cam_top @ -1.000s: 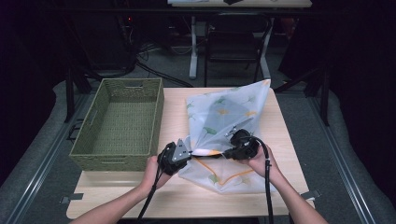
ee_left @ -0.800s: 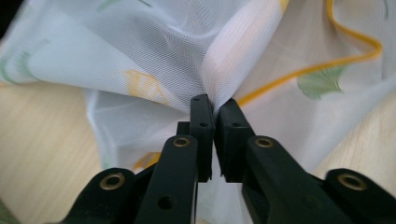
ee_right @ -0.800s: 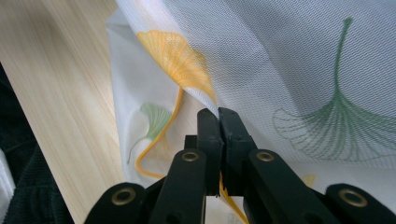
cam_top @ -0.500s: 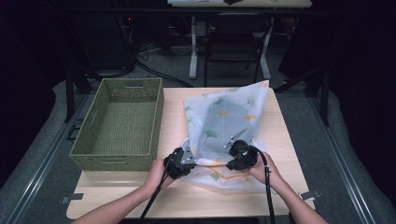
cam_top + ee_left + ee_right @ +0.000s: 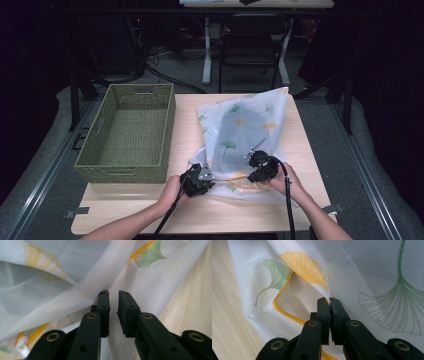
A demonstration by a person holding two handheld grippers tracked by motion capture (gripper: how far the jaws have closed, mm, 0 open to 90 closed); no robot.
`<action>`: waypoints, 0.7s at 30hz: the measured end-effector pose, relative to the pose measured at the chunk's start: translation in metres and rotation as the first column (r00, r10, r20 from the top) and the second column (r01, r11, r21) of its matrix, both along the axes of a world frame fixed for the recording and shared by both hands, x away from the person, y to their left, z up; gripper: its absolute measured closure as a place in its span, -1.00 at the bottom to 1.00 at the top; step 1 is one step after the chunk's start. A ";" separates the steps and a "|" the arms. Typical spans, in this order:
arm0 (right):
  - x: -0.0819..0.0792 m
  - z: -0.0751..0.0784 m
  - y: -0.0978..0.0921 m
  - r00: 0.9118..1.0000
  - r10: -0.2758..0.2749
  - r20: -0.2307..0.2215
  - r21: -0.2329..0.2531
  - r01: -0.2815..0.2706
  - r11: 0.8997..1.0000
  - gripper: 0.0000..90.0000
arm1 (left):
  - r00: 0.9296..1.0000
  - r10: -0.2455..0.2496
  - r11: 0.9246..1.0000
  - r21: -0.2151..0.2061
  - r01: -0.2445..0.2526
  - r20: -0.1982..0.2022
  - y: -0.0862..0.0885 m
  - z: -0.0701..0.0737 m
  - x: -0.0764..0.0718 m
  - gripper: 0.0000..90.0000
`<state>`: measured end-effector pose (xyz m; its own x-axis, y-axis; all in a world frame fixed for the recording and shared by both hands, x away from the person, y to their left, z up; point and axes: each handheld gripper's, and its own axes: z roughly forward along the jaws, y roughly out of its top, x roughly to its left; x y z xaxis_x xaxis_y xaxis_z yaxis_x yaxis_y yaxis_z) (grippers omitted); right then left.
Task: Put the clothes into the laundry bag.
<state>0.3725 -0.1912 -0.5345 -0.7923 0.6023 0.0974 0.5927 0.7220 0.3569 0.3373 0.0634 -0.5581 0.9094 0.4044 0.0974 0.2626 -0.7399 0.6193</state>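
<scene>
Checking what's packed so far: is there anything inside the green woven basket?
No, in the high view the green woven basket shows just its bare woven floor.

One mesh bag, one woven basket, two hand-held grippers, one table

Both grippers pulled back toward the near edge of the desk, drawing the bag's edge with them.

Over the last second the left gripper and right gripper moved from mid-desk toward the person, and the near hem of the sheer white mesh bag printed with green and yellow ginkgo leaves came along, stretching flatter over the light wooden desk. The right gripper's fingers were pinched on the mesh; the left gripper's fingers stood slightly parted at a fold.
</scene>
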 end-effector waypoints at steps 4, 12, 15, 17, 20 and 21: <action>-0.001 -0.001 0.002 1.000 0.015 -0.008 -0.003 -0.015 1.000 0.94 | 1.000 0.019 0.998 -0.051 -0.020 -0.023 0.008 0.004 0.002 0.52; -0.001 -0.007 0.000 1.000 0.005 -0.019 -0.046 -0.006 0.999 0.90 | 0.998 0.046 0.996 -0.071 -0.049 -0.046 0.016 0.009 0.000 0.17; 0.000 -0.008 0.002 0.999 0.014 -0.035 -0.058 -0.016 0.998 0.71 | 0.996 0.073 0.994 -0.073 -0.076 -0.049 0.017 0.009 0.001 -0.08; 0.000 -0.007 0.001 0.998 0.040 -0.044 -0.049 -0.042 0.998 0.58 | 0.995 0.077 0.993 -0.082 -0.082 -0.057 0.018 0.012 0.002 -0.18; -0.001 0.001 -0.002 0.997 0.040 -0.073 0.011 -0.039 0.999 0.21 | 0.994 0.082 0.992 -0.088 -0.088 -0.067 0.019 0.017 0.003 -0.38; -0.001 0.004 -0.003 0.996 0.063 -0.061 0.028 -0.061 0.998 0.09 | 0.994 0.081 0.992 -0.095 -0.087 -0.070 0.020 0.019 0.004 -0.41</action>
<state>0.3720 -0.1946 -0.5304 -0.8198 0.5490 0.1628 0.5690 0.7488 0.3400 0.3410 0.0834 -0.5387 0.8749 0.4843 -0.0051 0.3638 -0.6503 0.6669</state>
